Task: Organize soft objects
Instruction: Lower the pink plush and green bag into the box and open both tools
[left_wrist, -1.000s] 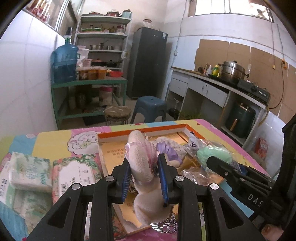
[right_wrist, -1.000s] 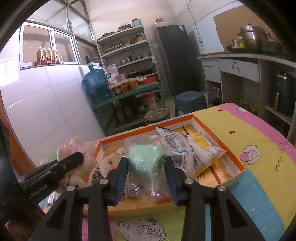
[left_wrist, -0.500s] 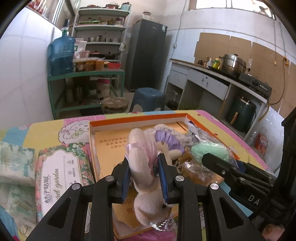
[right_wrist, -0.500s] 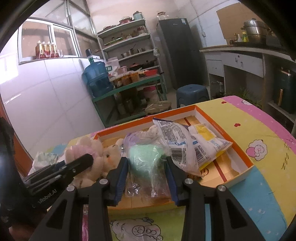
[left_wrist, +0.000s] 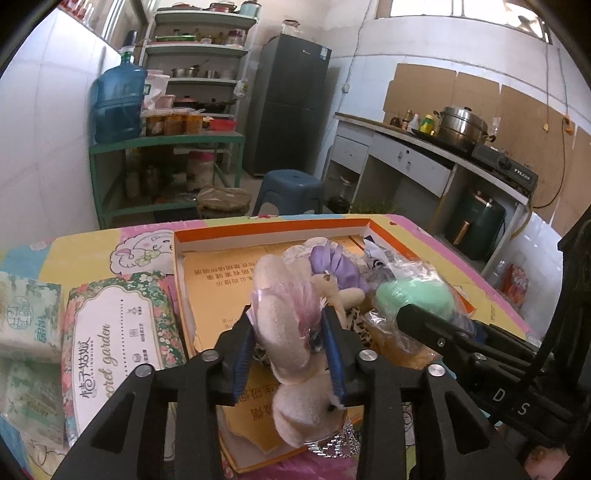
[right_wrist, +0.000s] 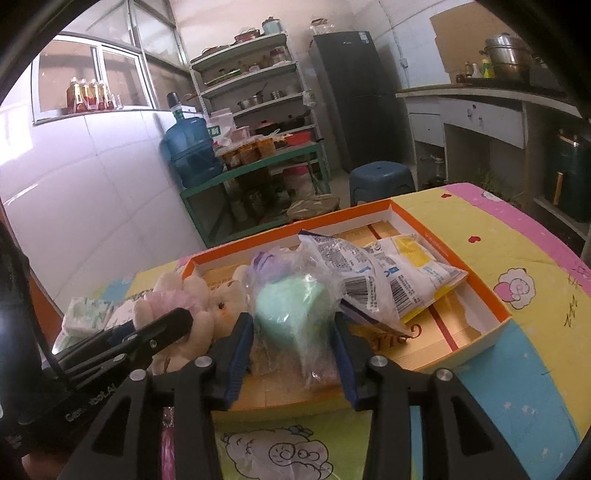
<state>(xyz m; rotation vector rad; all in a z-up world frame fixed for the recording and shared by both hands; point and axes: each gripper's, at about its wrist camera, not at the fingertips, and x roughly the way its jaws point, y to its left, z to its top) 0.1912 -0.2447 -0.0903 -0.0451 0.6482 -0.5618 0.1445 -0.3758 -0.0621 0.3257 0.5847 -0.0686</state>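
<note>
here, nearest the left wrist camera, the left gripper (left_wrist: 288, 332) is seen pinching a cream plush toy (left_wrist: 291, 325) across its middle, the blue pads pressed into the fabric on both sides; the toy's lower part hangs below the jaws, above the near edge of the orange-rimmed box (left_wrist: 266, 229). a metal chain (left_wrist: 332, 448) dangles under it. in the right wrist view, the right gripper (right_wrist: 293, 328) is closed on a clear plastic bag holding a mint-green soft thing (right_wrist: 291, 314), the bag bulging between the pads, over the near part of the same box.

just beyond, a purple soft item (right_wrist: 269, 266) and a second small plush (right_wrist: 225, 301) are seen close against the held pieces; whether they lie in the box or are attached cannot be told. farther in, two printed snack packets (right_wrist: 388, 277) rest in the right half of the box. to the left of the box, tissue packs (left_wrist: 118, 332) lie on the patterned tablecloth (right_wrist: 498, 236).

the step in hand is judged to be the placing of both soft things into the box. a free patch of box floor is called for next, then a lowering until each piece is supported, and only then a release, so that the chain and loose plastic are not caught by the pads.
</note>
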